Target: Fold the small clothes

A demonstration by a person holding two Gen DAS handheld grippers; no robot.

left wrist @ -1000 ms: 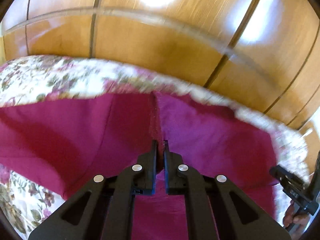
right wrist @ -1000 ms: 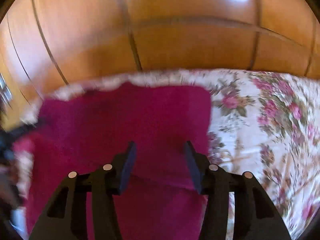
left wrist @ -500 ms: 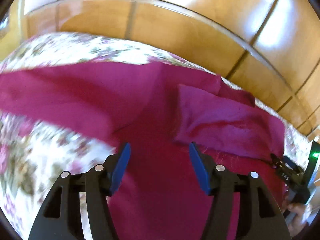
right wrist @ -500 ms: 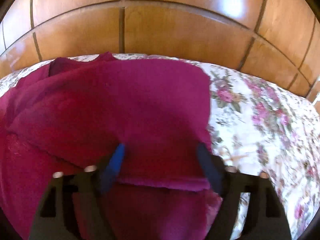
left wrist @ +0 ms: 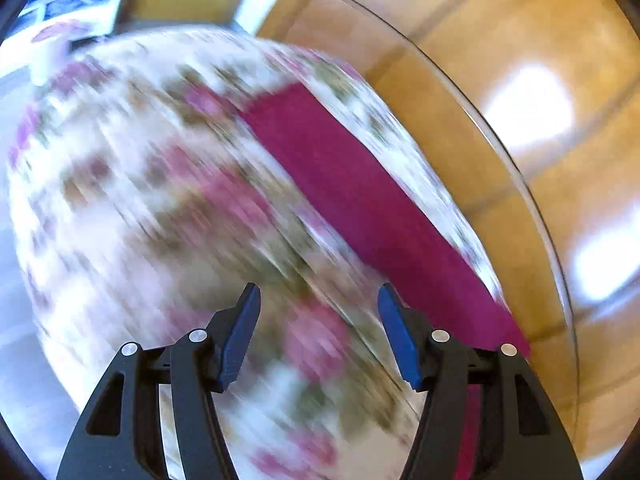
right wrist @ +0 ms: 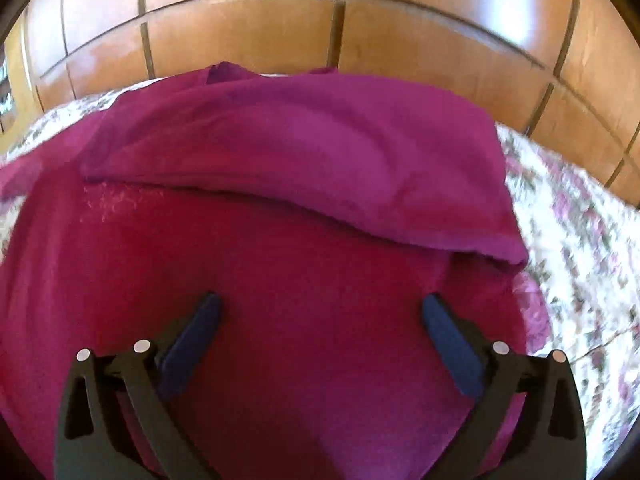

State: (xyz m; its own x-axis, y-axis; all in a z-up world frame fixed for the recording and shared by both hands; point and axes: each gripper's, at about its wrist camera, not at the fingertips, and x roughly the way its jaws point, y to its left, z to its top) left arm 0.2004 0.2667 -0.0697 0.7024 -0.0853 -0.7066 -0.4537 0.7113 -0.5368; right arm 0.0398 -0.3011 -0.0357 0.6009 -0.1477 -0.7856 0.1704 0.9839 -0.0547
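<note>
Right gripper [right wrist: 320, 310] spread wide, nothing between the blue pads [right wrist: 192, 340], hanging just above the near part of a magenta garment [right wrist: 280, 280]. Beyond the fingertips, a flap of the same garment folded back over itself, its lower edge running as a curved ridge across the cloth, its right corner ending close to the garment's right edge. Garment lying flat on a floral bedspread [right wrist: 580, 248], which shows to the right of the garment and as a thin strip past its far left corner. Behind the garment, a glossy wooden paneled wall [right wrist: 248, 24], crossed by dark grooves. Left gripper [left wrist: 318, 306] likewise spread apart and empty, blue pads [left wrist: 240, 336] well separated, held over bare bedspread [left wrist: 160, 200] to the left of the garment, the floral print badly smeared by motion blur. Garment [left wrist: 360, 200] in this view a long magenta band running diagonally to the right of the fingers, its near end passing behind the right finger. Past the garment, a narrow margin of bedspread, then the wooden wall [left wrist: 520, 60] with bright reflections on it.
</note>
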